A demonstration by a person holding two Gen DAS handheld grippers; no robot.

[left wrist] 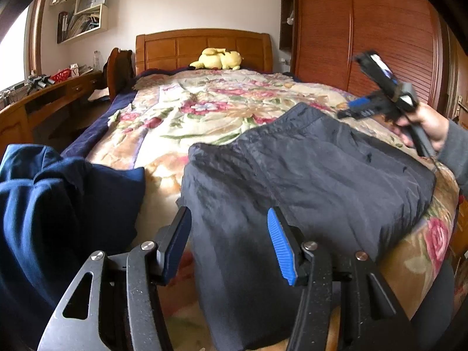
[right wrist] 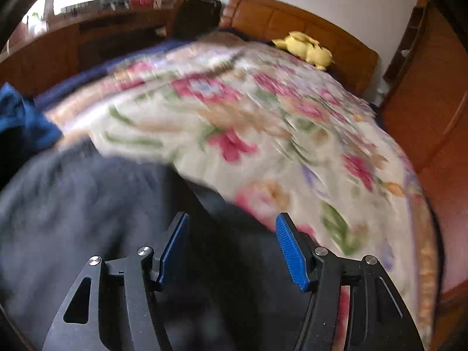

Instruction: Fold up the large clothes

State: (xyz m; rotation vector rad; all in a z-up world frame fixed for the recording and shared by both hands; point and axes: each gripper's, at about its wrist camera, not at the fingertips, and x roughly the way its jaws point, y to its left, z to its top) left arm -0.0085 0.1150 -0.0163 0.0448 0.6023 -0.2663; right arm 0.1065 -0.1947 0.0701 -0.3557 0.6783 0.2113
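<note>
Navy cloth, a second garment (left wrist: 58,204), lies heaped at the far left of the bed, just beside the near-left corner of the dark grey garment (left wrist: 307,175), which is the piece being folded; it lies spread and partly doubled over on the floral blanket (left wrist: 204,117) near the foot of the bed. Should the next sweep run leftward, the two fabrics could catch and drag together. The left gripper (left wrist: 231,242) hovers over the grey garment's near edge with its jaws about half apart and nothing between them; the cloth beneath looks slack and rumpled, so a pinch here might gather only the top layer and leave the underlayer behind, giving a skewed fold. Toward the right, the grey cloth hangs close to the bed's edge, and a pull that way could let it slide off. The right gripper (right wrist: 231,248), held in a person's hand (left wrist: 424,125) above the garment's far right corner, stands open and empty, clear of the fabric. Its own view is heavily blurred, which suggests quick motion; a hasty regrasp could miss the hem or snag the plush blanket instead.
</note>
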